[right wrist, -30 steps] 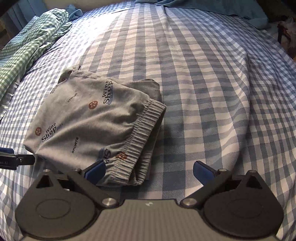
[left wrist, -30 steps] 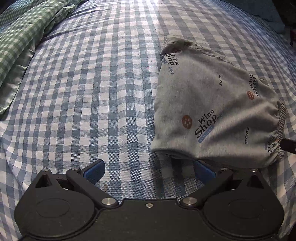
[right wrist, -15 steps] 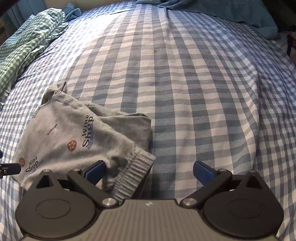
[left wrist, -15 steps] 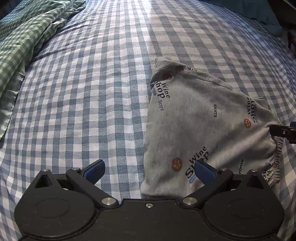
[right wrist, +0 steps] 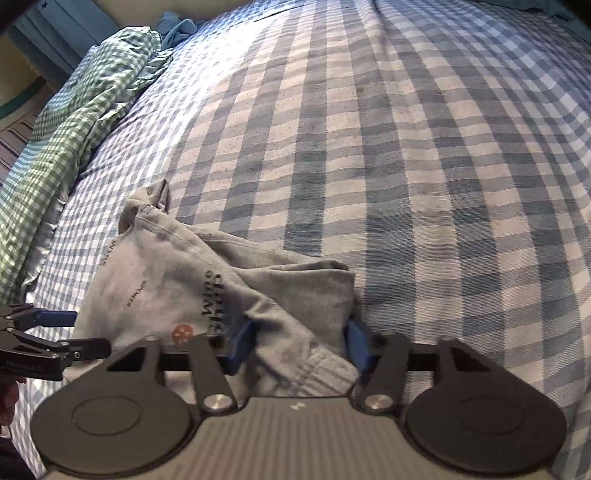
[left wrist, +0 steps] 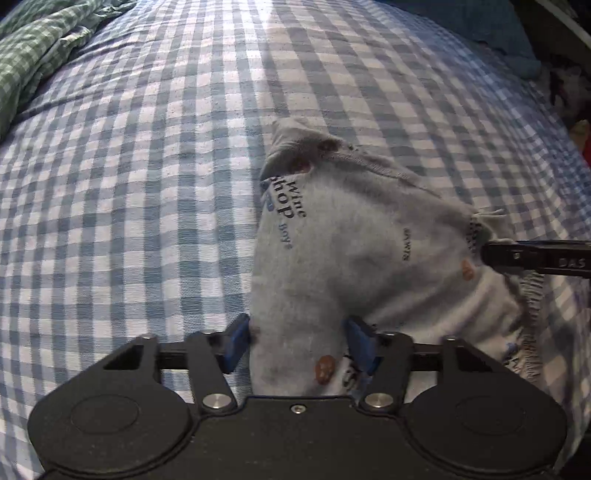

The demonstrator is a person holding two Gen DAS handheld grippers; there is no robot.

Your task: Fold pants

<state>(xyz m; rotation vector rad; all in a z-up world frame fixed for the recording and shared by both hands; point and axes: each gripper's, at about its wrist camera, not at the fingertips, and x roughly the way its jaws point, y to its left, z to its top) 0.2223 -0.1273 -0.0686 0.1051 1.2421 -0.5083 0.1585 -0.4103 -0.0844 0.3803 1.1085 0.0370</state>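
Grey pants, already folded into a compact bundle, lying on blue-and-white checked bedsheet; printed lettering and brown round motifs on top layer. Elastic waistband at bundle's right end in left wrist view, at near edge in right wrist view.

Left gripper low over near-left corner of bundle, jaws closing, half-narrowed; blue pads either side of fabric corner, left pad right at cloth edge, right pad against the fabric. Full pinch not confirmed, slight blur.

Right gripper over waistband corner, jaws closing, half-narrowed; ribbed waistband and bunched grey cloth between blue pads, both pads looking in contact with fabric. Firm clamp hard to tell.

Each gripper visible in the other's camera: right one at right edge of left wrist view, touching waistband end; left one at left edge of right wrist view, at bundle's far corner.

Green checked blanket crumpled at far left of bed, well apart from pants. Teal cloth at far top right.
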